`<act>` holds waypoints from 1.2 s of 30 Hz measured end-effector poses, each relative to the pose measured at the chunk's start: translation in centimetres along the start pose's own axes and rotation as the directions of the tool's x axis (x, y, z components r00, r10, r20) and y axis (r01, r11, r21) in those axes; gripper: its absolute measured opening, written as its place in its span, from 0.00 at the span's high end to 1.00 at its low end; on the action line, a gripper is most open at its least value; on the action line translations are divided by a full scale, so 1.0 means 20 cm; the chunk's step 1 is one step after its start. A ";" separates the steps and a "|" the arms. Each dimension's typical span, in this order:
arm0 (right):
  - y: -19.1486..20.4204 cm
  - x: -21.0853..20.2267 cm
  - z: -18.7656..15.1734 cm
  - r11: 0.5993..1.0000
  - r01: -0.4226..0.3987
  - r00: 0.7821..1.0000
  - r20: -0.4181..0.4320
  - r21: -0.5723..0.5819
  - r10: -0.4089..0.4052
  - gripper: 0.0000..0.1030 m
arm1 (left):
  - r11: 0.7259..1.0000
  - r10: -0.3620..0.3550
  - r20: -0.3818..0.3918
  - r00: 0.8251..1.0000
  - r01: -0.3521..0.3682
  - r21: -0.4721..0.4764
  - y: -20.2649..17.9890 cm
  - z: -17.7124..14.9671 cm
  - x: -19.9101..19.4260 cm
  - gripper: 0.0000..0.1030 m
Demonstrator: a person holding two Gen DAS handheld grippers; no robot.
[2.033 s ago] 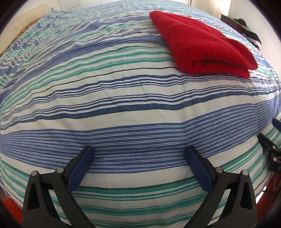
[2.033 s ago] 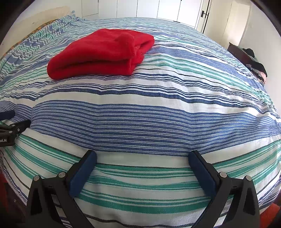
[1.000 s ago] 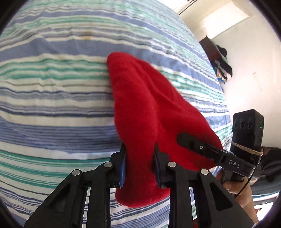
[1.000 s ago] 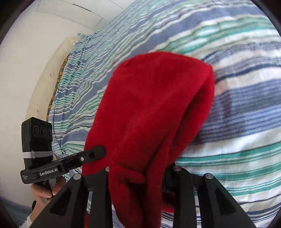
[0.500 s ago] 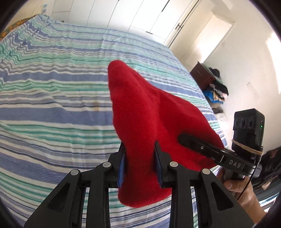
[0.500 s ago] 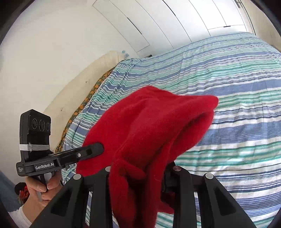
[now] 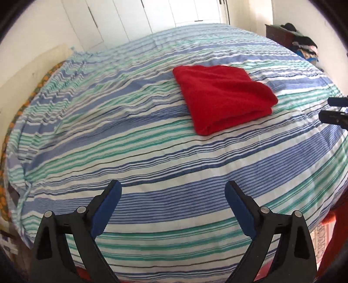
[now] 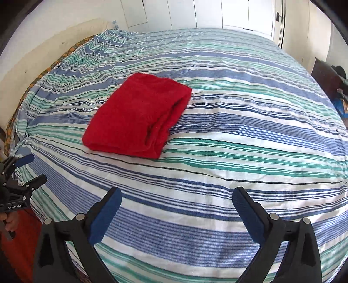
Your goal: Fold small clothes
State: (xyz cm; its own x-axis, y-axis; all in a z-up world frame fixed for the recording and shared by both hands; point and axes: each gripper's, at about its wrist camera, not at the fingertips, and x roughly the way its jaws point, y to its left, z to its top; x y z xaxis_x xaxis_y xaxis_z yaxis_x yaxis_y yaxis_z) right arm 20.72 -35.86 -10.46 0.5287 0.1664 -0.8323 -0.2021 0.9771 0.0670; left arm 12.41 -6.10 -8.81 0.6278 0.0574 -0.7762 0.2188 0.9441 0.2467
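Note:
A red fleece garment [image 7: 224, 95] lies folded into a thick rectangle on the striped bedspread [image 7: 152, 165]; the right wrist view shows the garment [image 8: 139, 117] left of centre, its layered edges facing right. My left gripper [image 7: 173, 191] hangs over the near part of the bed, well short of the garment, its jaws opening wide with nothing between them. My right gripper [image 8: 177, 197] is likewise back from the garment, jaws opening wide and empty. The right gripper's tips [image 7: 335, 108] show at the left view's right edge, and the left gripper [image 8: 24, 172] at the right view's left edge.
The blue, green and white striped bedspread [image 8: 239, 152] covers a large bed. White wardrobe doors [image 8: 217, 13] stand beyond it. A dark cabinet piled with clothes [image 7: 298, 41] is at the far right. A person's hand [image 8: 9, 222] grips the left tool. An orange patterned sheet edge [image 7: 15, 117] shows on the left.
Both grippers let go of the red garment, which now lies folded on the bed. Both have pulled back toward the near edge and their jaws have opened wide.

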 end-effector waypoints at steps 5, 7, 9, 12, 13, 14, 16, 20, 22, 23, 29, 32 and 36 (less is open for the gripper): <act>0.21 -0.30 -0.15 0.994 0.085 0.994 0.069 -0.072 -0.080 0.00 | 0.999 -0.004 0.058 0.998 0.006 -0.041 -0.02 -0.02 -0.22 0.02; 0.30 -0.39 -0.20 0.995 0.075 0.994 0.085 -0.059 -0.070 0.00 | 0.997 0.016 0.058 0.998 -0.012 -0.072 -0.01 -0.04 -0.29 0.02; 0.39 -0.47 -0.21 0.996 0.075 0.992 0.111 -0.058 -0.068 0.00 | 0.996 0.059 0.070 0.996 -0.054 -0.068 0.00 -0.05 -0.37 0.02; 0.47 -0.58 -0.23 0.996 0.078 0.987 0.145 -0.033 -0.072 0.00 | 0.994 0.059 0.084 0.995 -0.051 -0.099 0.04 -0.06 -0.48 0.02; 0.49 -0.62 -0.22 0.997 0.072 0.986 0.151 -0.023 -0.067 0.00 | 0.992 0.038 0.079 0.996 -0.028 -0.125 0.07 -0.06 -0.51 0.02; 0.50 -0.65 -0.20 0.998 0.067 0.985 0.160 -0.017 -0.063 0.00 | 0.988 0.013 0.074 0.997 -0.002 -0.153 0.09 -0.06 -0.54 0.02; 0.56 -0.74 -0.19 0.997 0.070 0.981 0.182 -0.023 -0.064 0.00 | 0.981 -0.007 0.057 0.998 0.018 -0.196 0.13 -0.05 -0.59 0.02; 0.65 -0.86 -0.16 0.996 0.082 0.975 0.209 -0.042 -0.072 0.00 | 0.974 -0.023 0.030 0.999 0.029 -0.226 0.14 -0.05 -0.64 0.02; 0.68 -0.89 -0.17 0.997 0.060 0.977 0.209 -0.042 -0.050 0.00 | 0.969 -0.055 0.019 0.998 0.058 -0.241 0.14 -0.06 -0.65 0.02; 0.69 -0.90 -0.17 0.998 0.047 0.979 0.198 -0.048 -0.037 0.00 | 0.968 -0.072 0.004 0.997 0.071 -0.242 0.13 -0.06 -0.64 0.02; 0.72 -0.90 -0.21 0.995 0.069 0.987 0.149 -0.075 -0.057 0.00 | 0.980 -0.048 -0.025 0.999 0.042 -0.194 0.09 -0.07 -0.65 0.02; 0.70 -0.90 -0.21 0.995 0.077 0.988 0.140 -0.060 -0.068 0.00 | 0.980 -0.052 -0.039 0.998 0.043 -0.196 0.09 -0.06 -0.65 0.02; 0.69 -0.89 -0.20 0.994 0.092 0.990 0.113 -0.058 -0.085 0.00 | 0.981 -0.047 -0.055 0.997 0.035 -0.191 0.09 -0.06 -0.65 0.02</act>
State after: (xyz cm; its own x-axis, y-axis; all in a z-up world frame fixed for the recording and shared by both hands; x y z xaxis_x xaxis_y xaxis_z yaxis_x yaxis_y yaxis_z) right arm 5.15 -25.83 3.00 0.6337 0.0968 -0.7675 -0.2004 0.9788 -0.0419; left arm 3.62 -4.80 1.04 0.5750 0.0311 -0.8176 0.0939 0.9902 0.1037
